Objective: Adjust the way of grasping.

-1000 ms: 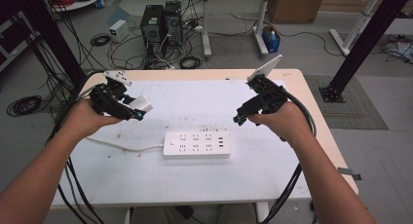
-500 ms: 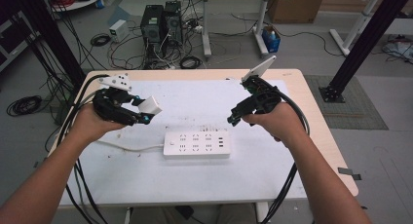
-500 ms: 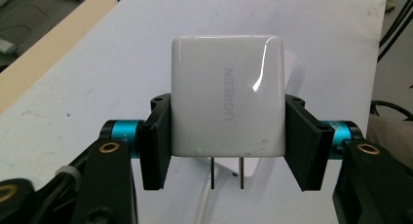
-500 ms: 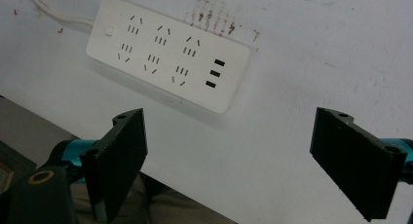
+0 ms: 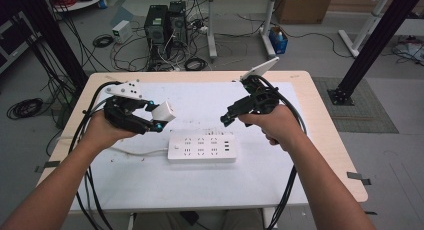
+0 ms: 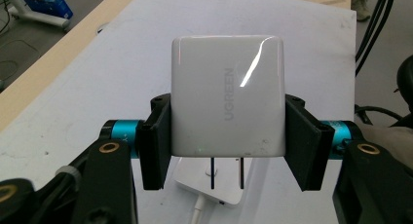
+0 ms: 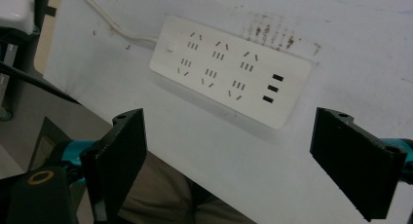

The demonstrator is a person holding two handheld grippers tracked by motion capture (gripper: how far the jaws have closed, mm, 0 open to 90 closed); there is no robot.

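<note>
white charger [image 6: 227,102] pinched in left tool [image 5: 159,121] above power strip [image 5: 202,148]; right tool [image 5: 228,117] spread, empty.

power strip [image 5: 202,148] mid-table [image 5: 320,140] | charger [image 5: 163,111] above its left end (airborne) | cord [image 5: 135,151] runs left

Even, bright indoor light, a glare streak on the white charger [image 6: 227,95], soft shadows, slightly blurred frames.
</note>
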